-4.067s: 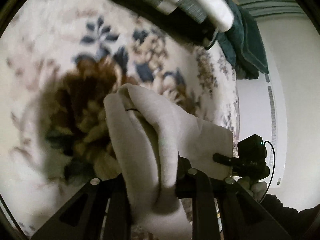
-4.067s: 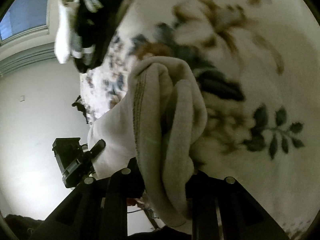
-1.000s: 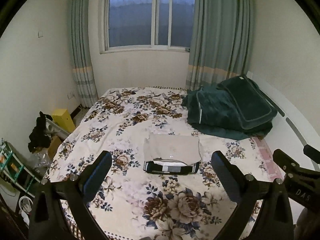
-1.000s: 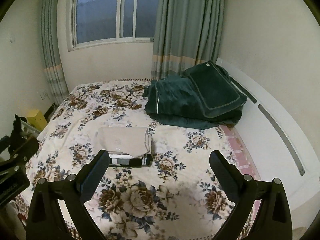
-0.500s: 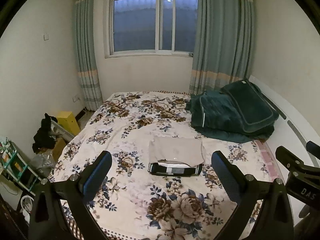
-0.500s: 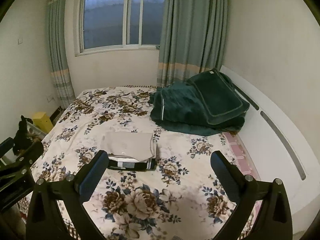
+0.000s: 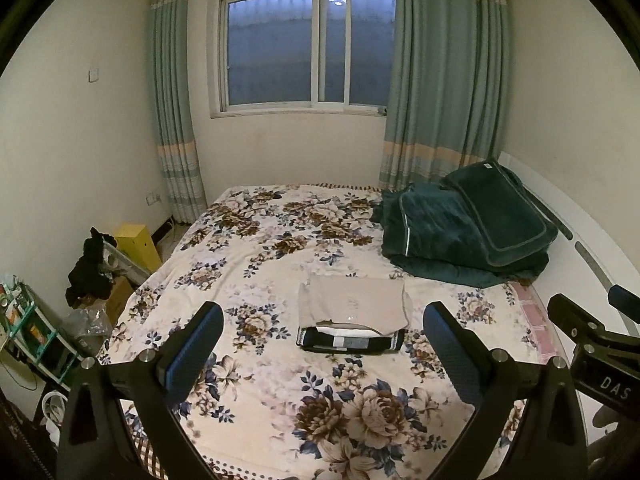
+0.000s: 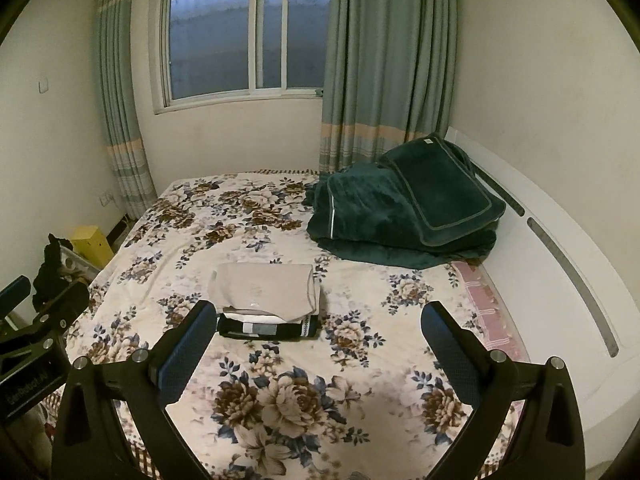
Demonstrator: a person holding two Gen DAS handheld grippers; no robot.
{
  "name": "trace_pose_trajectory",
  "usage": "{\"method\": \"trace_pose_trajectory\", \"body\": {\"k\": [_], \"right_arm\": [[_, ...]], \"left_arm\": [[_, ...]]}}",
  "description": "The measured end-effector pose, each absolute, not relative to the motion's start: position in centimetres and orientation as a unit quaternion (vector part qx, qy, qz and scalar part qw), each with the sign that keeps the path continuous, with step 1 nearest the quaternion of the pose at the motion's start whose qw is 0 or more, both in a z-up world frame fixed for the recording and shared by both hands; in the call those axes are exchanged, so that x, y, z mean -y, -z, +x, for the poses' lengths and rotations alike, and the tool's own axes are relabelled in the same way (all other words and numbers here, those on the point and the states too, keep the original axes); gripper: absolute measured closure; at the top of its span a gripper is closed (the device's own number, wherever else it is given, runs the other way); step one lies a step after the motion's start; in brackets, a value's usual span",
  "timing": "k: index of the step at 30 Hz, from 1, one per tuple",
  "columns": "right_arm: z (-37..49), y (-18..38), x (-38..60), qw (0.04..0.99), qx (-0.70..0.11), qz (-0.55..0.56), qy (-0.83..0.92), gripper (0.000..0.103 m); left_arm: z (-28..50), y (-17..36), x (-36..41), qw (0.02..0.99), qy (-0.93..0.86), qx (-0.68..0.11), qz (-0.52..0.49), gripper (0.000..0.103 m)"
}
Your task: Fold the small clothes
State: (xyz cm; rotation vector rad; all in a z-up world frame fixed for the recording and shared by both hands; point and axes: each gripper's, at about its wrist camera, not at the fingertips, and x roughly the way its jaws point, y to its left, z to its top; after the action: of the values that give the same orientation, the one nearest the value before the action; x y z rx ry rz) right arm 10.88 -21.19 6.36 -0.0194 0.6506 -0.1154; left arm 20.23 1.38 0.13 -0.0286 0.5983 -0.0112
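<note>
Black fingers of the left gripper (image 7: 323, 328) stood wide apart and held nothing. The right gripper (image 8: 318, 326) was spread wide too, with nothing between its fingers. Both hung above the near end of the bed (image 7: 280, 400), which had a flowery cover. Nothing lay between the grippers and the pile of folded clothes (image 7: 352, 316). The pile sat in the middle of the bed. A tan piece lay flat on top, a white piece showed under it, and a black piece with a grey and white band was at the bottom. The edges lined up neatly. Past the pile, on the right, a dark green blanket (image 7: 464, 232) was heaped by the white headboard (image 8: 560, 264). Far back were a window (image 7: 304, 44) and green curtains (image 7: 444, 80). Only the left view showed the shelf (image 7: 28, 336) on the floor. A yellow box (image 7: 138, 244) stood beside the bed.
</note>
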Motion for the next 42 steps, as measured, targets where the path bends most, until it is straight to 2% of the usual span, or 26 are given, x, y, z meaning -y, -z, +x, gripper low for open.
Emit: {"method": "trace_pose_trajectory", "body": {"k": [42], "right_arm": [[9.7,-6.3,20.0,0.945,-0.324,-0.005,0.045,0.0]], "left_arm": [[19.3,-1.0,-1.4,0.959,0.0,-0.282,-0.013,0.001]]}}
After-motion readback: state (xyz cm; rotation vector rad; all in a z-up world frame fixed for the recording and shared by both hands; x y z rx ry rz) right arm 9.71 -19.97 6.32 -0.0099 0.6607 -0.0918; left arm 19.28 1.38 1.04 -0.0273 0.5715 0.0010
